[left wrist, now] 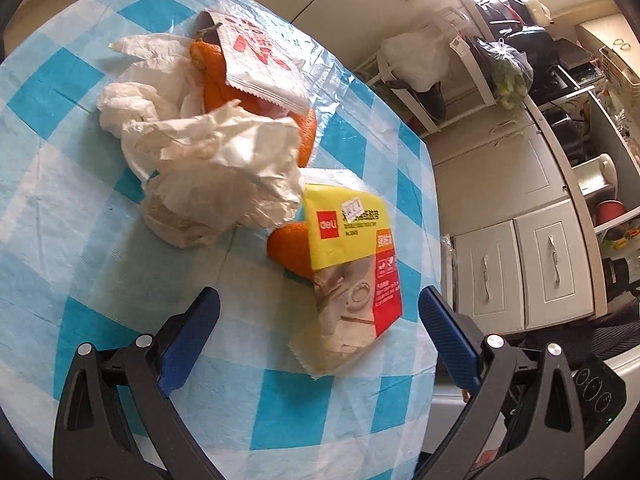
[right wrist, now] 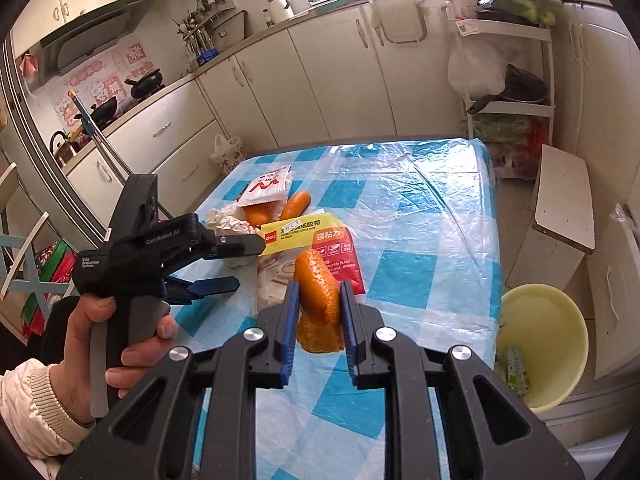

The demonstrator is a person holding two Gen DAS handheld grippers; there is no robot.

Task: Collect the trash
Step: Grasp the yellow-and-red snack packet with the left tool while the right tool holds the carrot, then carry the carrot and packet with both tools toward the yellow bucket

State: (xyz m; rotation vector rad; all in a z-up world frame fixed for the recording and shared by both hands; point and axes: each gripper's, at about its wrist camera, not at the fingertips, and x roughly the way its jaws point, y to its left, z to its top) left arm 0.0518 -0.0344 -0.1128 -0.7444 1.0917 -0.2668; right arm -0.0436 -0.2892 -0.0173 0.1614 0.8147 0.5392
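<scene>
Toward the tabletop's (right wrist: 400, 216) left edge, the left gripper (left wrist: 320, 312), in a person's hand (right wrist: 92, 356), hovers with its jaws spread wide and empty over the trash heap: crumpled tissue (left wrist: 208, 152), a red-and-white sachet (left wrist: 256, 60), and a yellow tape wrapper (left wrist: 348, 256) lying on orange peel. Nearer the tabletop's front edge, the right gripper (right wrist: 318, 304) clamps an orange peel piece (right wrist: 318, 292), lifted clear of the cloth. Off the right edge, a pale yellow basin (right wrist: 544, 344) sits on the floor.

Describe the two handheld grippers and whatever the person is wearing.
Both grippers, left gripper and right gripper, are black plastic with blue finger pads and silver pivot bolts. The left has a pistol handle, grey trigger and white "GenRobot.AI" lettering. A cream padded sleeve with ribbed cuff covers the wrist.
</scene>
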